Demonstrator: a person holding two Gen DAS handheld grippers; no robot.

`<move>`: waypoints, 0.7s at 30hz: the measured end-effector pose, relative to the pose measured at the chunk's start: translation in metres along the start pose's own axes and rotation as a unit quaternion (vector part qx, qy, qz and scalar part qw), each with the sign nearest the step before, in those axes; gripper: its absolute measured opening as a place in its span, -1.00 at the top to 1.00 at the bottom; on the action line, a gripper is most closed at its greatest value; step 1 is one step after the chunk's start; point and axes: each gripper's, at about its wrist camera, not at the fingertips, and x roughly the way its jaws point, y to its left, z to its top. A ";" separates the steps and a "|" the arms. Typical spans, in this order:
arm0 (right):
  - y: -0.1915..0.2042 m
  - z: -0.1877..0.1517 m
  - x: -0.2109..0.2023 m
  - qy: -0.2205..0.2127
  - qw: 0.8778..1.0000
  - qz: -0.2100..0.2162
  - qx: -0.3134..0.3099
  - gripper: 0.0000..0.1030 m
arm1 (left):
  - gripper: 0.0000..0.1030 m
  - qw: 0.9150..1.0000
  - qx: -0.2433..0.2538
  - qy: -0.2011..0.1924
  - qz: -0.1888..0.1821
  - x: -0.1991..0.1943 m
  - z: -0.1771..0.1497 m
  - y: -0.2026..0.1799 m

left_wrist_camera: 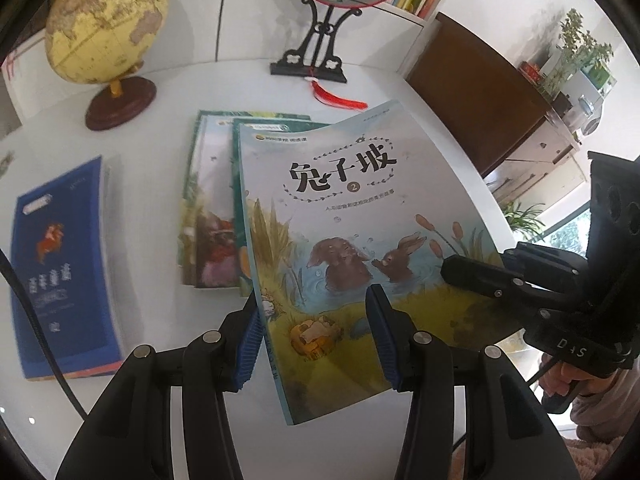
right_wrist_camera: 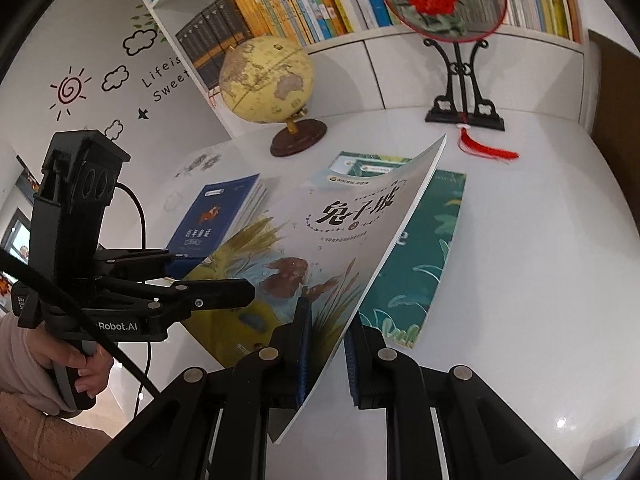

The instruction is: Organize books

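Above the white table (right_wrist_camera: pixel 520 280), the right tool (right_wrist_camera: pixel 326 344) clamps the rabbit book (right_wrist_camera: pixel 340 240), while the left tool (left_wrist_camera: pixel 314 340) stands apart.

Bright, even daylight in both views, with heavy fisheye bending and some soft blur.

Light came from the window (left_wrist_camera: pixel 568 232) at the right edge of the left wrist view, where the panes were washed out. The glossy white worktop (left_wrist_camera: pixel 152 184) carried pale sheen and small glare spots near its lower edges, and shadows under the globe (right_wrist_camera: pixel 266 80) and the books were faint and soft. The blue book (left_wrist_camera: pixel 64 276) looked smeared in the left wrist view, its lettering unreadable, while the rabbit book (left_wrist_camera: pixel 344 240) was sharper, its title legible. Straight shelf lines bowed strongly, and black corners ringed both pictures. Each tool's near black parts were dark, showing little detail.
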 end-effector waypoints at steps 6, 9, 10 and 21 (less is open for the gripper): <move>0.020 0.015 0.003 -0.011 1.000 0.003 -0.013 0.71 | 0.12 1.000 -0.011 -0.020 0.011 -0.022 0.001 0.018; 0.031 0.023 0.006 -0.015 1.000 0.004 -0.018 0.71 | 0.12 0.999 -0.012 -0.030 0.017 -0.033 0.003 0.028; 0.035 0.025 0.007 -0.016 1.000 0.004 -0.019 0.71 | 0.12 0.999 -0.011 -0.033 0.020 -0.036 0.003 0.030; 0.083 0.052 0.026 -0.023 0.999 0.012 -0.045 0.71 | 0.12 0.997 -0.027 -0.057 0.036 -0.065 -0.001 0.077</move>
